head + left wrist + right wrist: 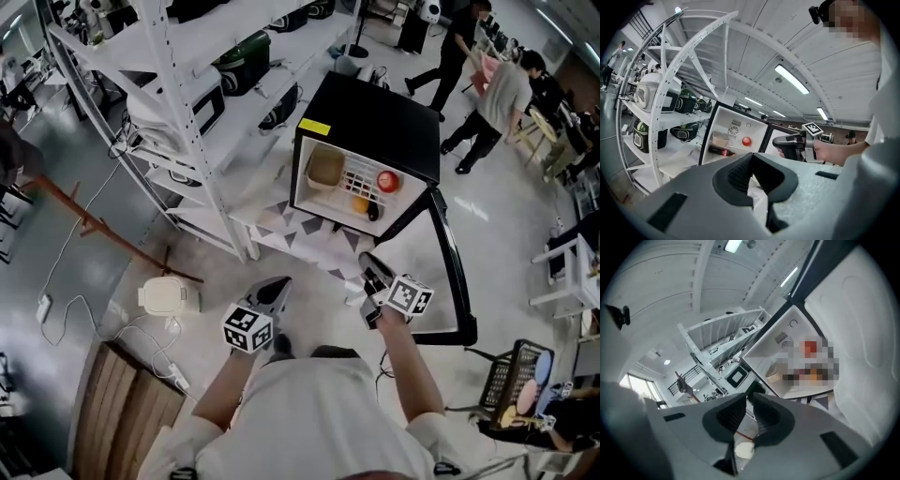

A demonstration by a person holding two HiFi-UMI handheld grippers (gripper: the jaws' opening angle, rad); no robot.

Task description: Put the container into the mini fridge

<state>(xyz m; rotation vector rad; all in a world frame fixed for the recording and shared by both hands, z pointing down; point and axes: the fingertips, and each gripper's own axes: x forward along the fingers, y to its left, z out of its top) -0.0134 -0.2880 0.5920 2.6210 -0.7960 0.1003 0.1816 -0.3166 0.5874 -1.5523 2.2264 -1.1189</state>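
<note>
The black mini fridge [375,117] stands open, its door [452,281] swung to the right. A tan container [325,169] sits on the upper left of its shelf, beside a red round item [387,181]; an orange item and a dark one lie below. Both grippers hover in front of the fridge, apart from it. My left gripper [278,286] is shut and empty, its jaws meeting [751,157]. My right gripper [370,262] shows a slim gap between its jaws [749,397] with nothing in it. The left gripper view also shows the container [720,139] and the right gripper [777,143].
A white shelving rack [187,112] with cookers stands left of the fridge. A white rice cooker [167,297] and cables lie on the floor at the left. People [497,103] stand at the back right. A basket [520,380] sits at the lower right.
</note>
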